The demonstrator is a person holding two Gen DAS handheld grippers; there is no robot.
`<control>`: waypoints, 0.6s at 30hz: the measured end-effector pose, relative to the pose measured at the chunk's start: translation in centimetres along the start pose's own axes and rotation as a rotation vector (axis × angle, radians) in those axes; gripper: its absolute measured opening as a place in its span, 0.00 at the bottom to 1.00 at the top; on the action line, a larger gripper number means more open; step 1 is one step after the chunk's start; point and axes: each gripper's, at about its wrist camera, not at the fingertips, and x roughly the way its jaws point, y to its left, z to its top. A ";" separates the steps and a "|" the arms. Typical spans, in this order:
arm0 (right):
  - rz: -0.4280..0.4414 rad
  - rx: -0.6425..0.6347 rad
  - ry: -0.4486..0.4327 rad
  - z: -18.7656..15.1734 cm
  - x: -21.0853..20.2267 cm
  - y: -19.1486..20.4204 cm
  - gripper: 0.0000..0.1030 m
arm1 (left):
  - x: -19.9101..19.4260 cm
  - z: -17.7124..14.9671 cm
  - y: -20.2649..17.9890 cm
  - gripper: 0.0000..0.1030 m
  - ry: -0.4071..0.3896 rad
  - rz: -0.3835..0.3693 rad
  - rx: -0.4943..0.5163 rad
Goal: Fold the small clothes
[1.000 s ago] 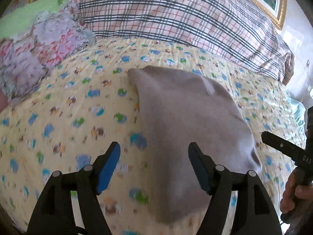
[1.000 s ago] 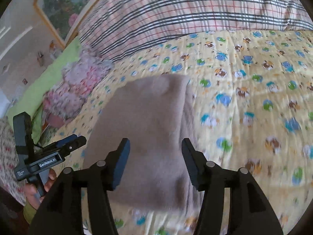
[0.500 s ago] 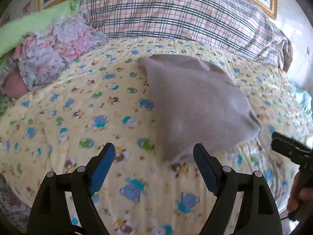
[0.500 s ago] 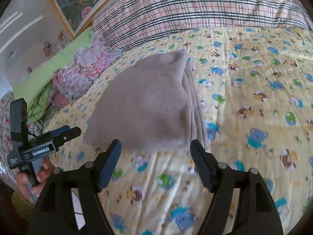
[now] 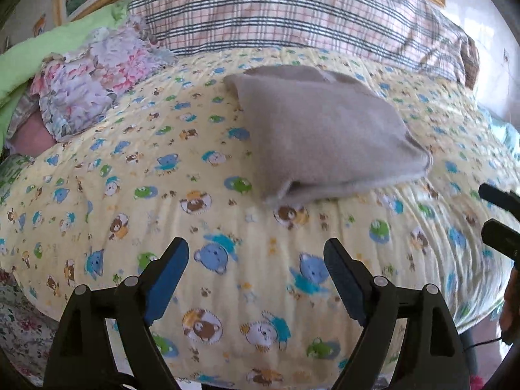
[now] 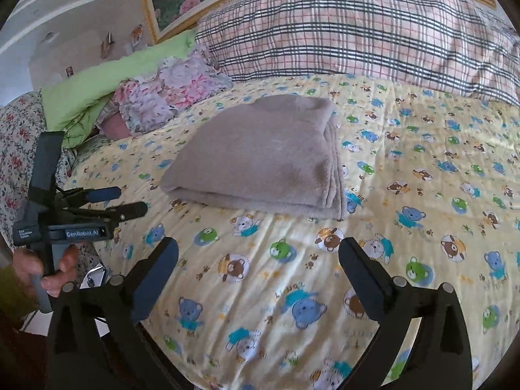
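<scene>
**Fold looks finished, both tools standing off**

The grey garment (image 6: 260, 159) lies folded into a compact stack on the bear-print quilt (image 6: 422, 195) of the bed, its layered edges showing along the side nearest the right tool (image 6: 258, 279). Both tools are released — the left tool (image 5: 256, 276) hangs with its fingers spread over bare quilt, well short of the garment (image 5: 325, 136), and the right one is likewise spread and grasping nothing. Judging by the tidy stack, the folding step for this piece seems complete; the next move would probably call for either squaring the slightly loose near corner or setting the bundle aside and fetching another item.

Around it: a plaid pillow (image 6: 357, 29) behind, a floral cloth (image 6: 162, 97) and a green blanket (image 6: 97, 87) off to the left side — possibly more clothes, though that cannot be told. Nothing sits between the tools and the garment; the soft, yielding quilt may let the stack shift if nudged
</scene>
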 end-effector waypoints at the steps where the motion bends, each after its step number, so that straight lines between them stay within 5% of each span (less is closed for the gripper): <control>1: -0.001 -0.004 0.003 -0.2 0.0 0.1 0.98 | -0.1 -0.2 -0.1 0.83 -0.002 -0.003 0.003; 18: 0.031 -0.015 0.045 1.8 2.9 0.1 0.99 | 0.6 2.2 -0.8 0.86 -0.036 0.008 0.051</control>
